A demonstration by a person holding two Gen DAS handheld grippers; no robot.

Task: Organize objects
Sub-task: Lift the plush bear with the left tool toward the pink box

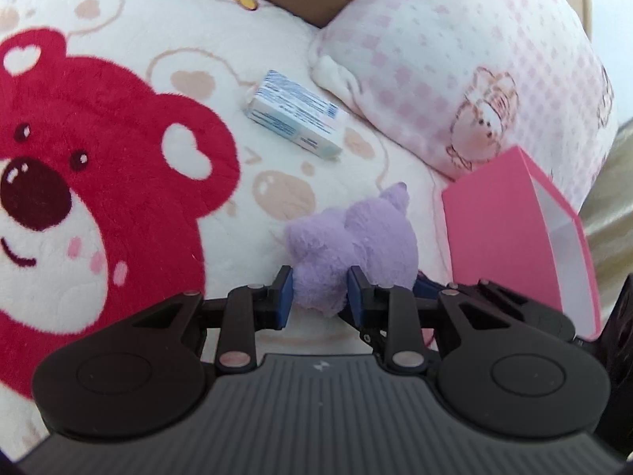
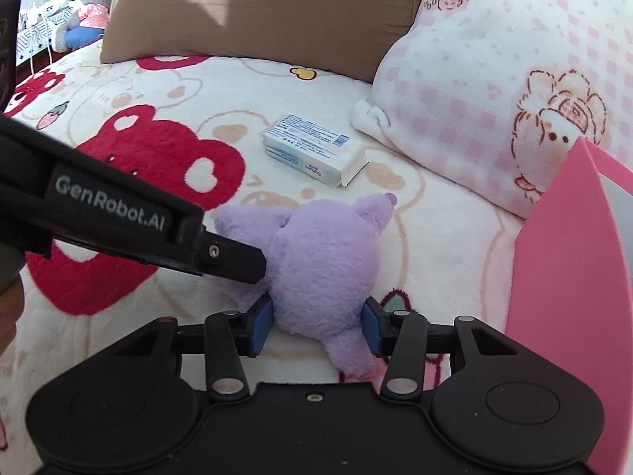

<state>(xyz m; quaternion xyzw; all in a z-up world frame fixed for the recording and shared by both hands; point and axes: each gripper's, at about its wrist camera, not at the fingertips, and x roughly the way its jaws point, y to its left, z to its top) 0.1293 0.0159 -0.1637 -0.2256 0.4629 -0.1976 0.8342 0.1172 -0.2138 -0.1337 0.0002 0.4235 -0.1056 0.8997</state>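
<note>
Two grippers close on one purple plush toy (image 2: 322, 261) lying on a cream fleece blanket (image 2: 166, 91) printed with red bear faces. From the left wrist view, the left gripper (image 1: 319, 295) has its blue pads pressed into a lobe of the toy (image 1: 348, 245), pinching the fur between them. From the right wrist view, the right gripper (image 2: 316, 326) has its blue pads against both flanks of the toy's lower body, gripping it; the left gripper's black finger reaches in from the left and touches the toy's side. Beyond the toy, apart from it, a white and blue carton (image 2: 314, 150) lies flat on the blanket. A pink box (image 1: 514, 237) stands just right of the toy. Behind are a pink checked pillow (image 2: 494, 79) and a brown pillow (image 2: 261, 12).
</note>
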